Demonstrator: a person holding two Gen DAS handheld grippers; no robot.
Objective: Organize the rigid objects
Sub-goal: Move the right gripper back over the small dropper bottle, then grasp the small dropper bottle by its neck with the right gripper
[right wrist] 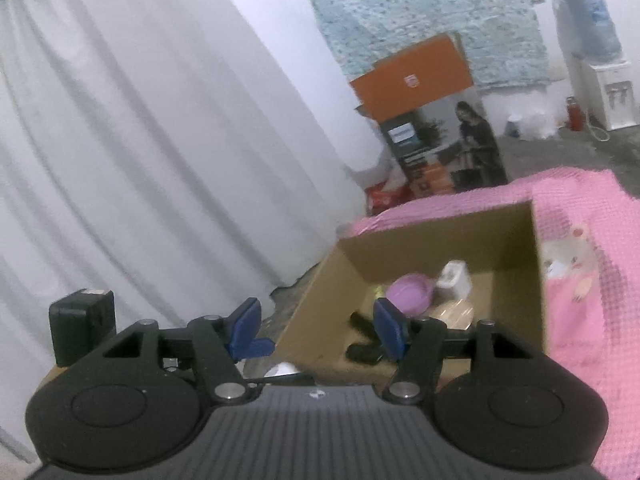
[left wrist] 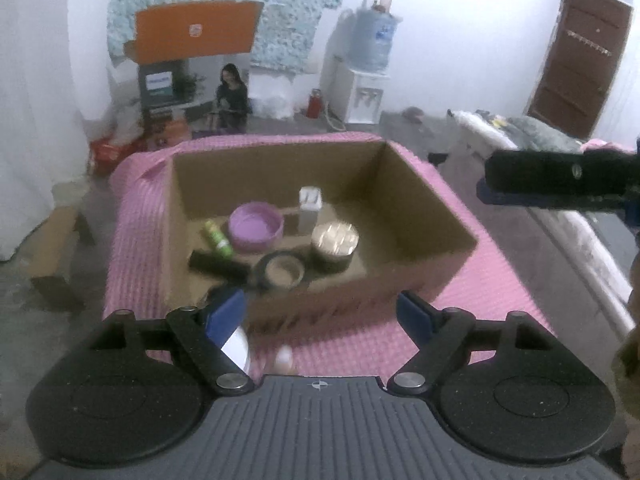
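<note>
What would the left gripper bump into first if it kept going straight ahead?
Probably the near wall of the cardboard box on the pink mat: the open left gripper points at it. Depth is hard to judge.

box (left wrist: 424, 236) open above, right side seemingly clear

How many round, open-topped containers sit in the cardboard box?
2. A purple bowl toward the back left, and a black-rimmed round dish near the front wall, beside a gold-lidded tin. The box's near wall may hide others.
</note>
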